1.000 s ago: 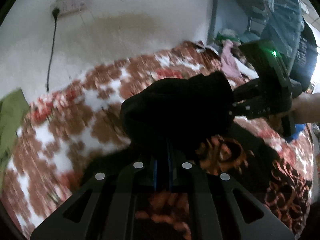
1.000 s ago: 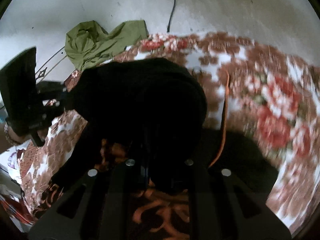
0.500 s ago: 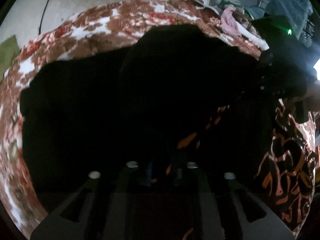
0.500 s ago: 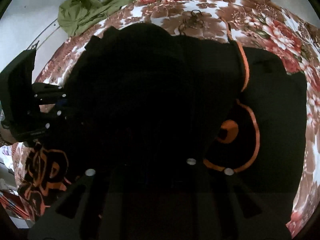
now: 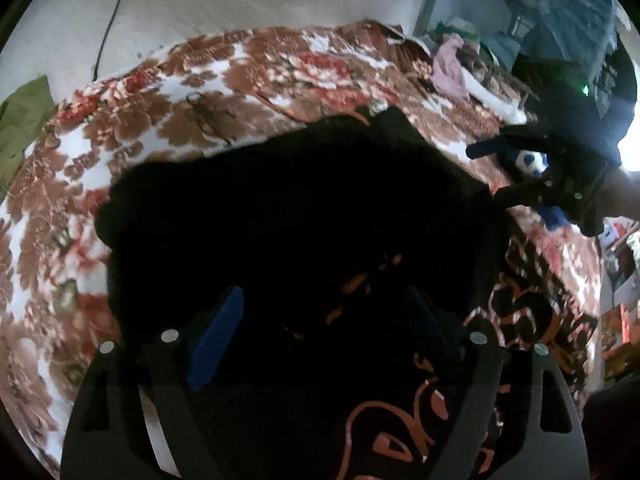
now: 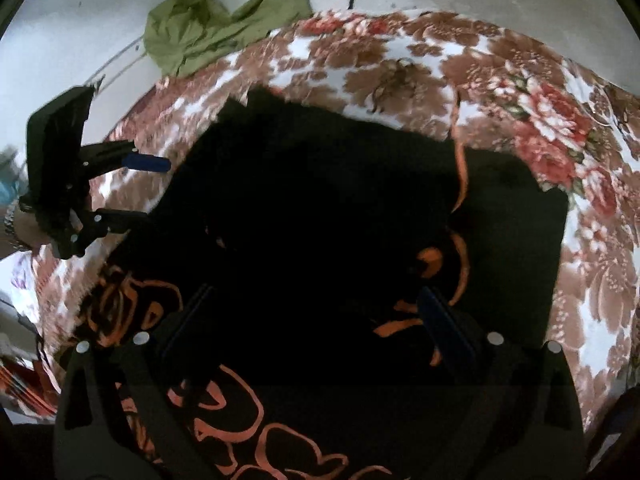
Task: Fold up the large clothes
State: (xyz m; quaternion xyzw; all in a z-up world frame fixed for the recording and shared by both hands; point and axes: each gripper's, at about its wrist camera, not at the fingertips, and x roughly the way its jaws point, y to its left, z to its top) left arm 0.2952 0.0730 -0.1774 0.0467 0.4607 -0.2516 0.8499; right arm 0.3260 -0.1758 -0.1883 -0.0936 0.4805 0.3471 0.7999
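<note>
A large black garment [image 5: 304, 208] with an orange print lies folded over on a floral blanket [image 5: 224, 76]. My left gripper [image 5: 324, 324] hovers low over its near part. Its jaws are opening wide, and the blue pads [image 5: 220, 332] stand clear of the cloth that lies below and between them. In the right wrist view the same garment [image 6: 340, 200] fills the middle. My right gripper [image 6: 316, 316] is over it with its jaws opening too and nothing pinched. Each gripper shows in the other's view, the right gripper [image 5: 508, 172] and the left gripper [image 6: 136, 190], both spread.
A crumpled green garment [image 6: 216, 28] lies at the blanket's far corner by the white wall. A pile of pink and other clothes [image 5: 452, 68] sits at the far right. A dark cable [image 5: 112, 20] hangs down the wall. The blanket [image 6: 540, 120] shows around the garment.
Both grippers held up a bunched fold of the black garment, carried it forward and down, and let it go. The jaws went from shut to wide apart, and the fold now lies flat.
</note>
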